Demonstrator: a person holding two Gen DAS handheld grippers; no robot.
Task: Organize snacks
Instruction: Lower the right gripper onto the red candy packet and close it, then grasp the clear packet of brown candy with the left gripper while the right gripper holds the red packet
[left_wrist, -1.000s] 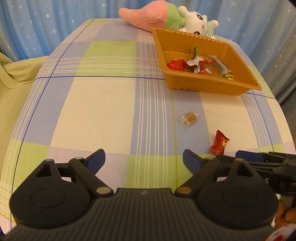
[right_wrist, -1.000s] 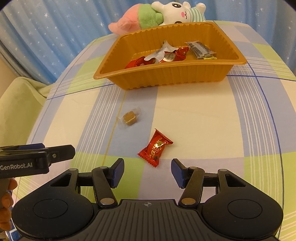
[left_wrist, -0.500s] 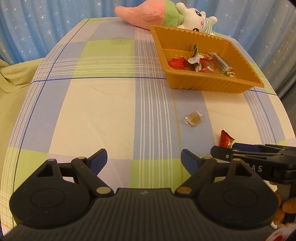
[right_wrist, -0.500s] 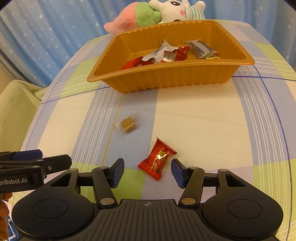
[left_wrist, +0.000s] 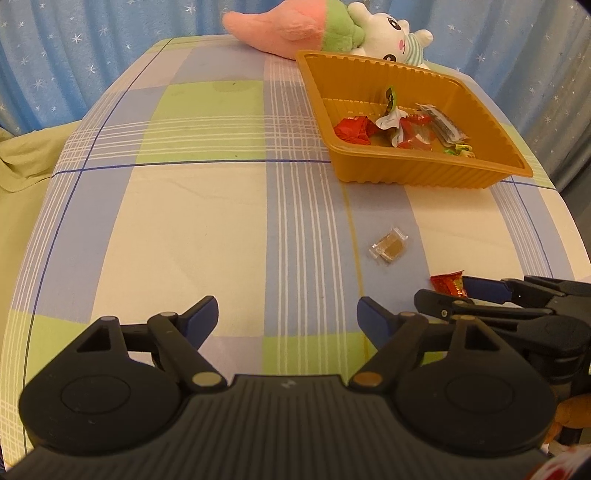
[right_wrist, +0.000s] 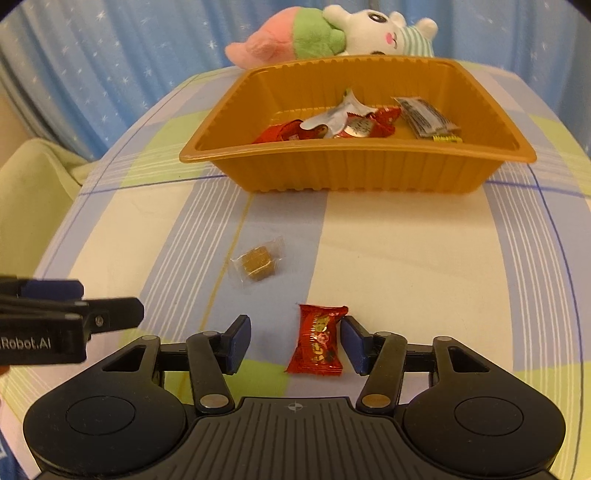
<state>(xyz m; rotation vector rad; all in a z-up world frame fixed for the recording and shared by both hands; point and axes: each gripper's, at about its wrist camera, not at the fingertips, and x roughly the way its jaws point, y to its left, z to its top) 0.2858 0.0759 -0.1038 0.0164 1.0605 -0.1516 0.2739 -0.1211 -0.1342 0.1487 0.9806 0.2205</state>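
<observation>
My right tongs (right_wrist: 293, 341) straddle the red candy (right_wrist: 318, 340), jaws just narrowing but still spread: the right pad touches the wrapper, the left stands clear. The candy sits off-centre, so closing could shove it sideways or pinch only crinkly foil, which may slip. My left tongs (left_wrist: 286, 317) hover spread and empty. The brown candy (right_wrist: 257, 262) lies at 11 o'clock from the red one; the tray (right_wrist: 354, 173) at 12.
</observation>
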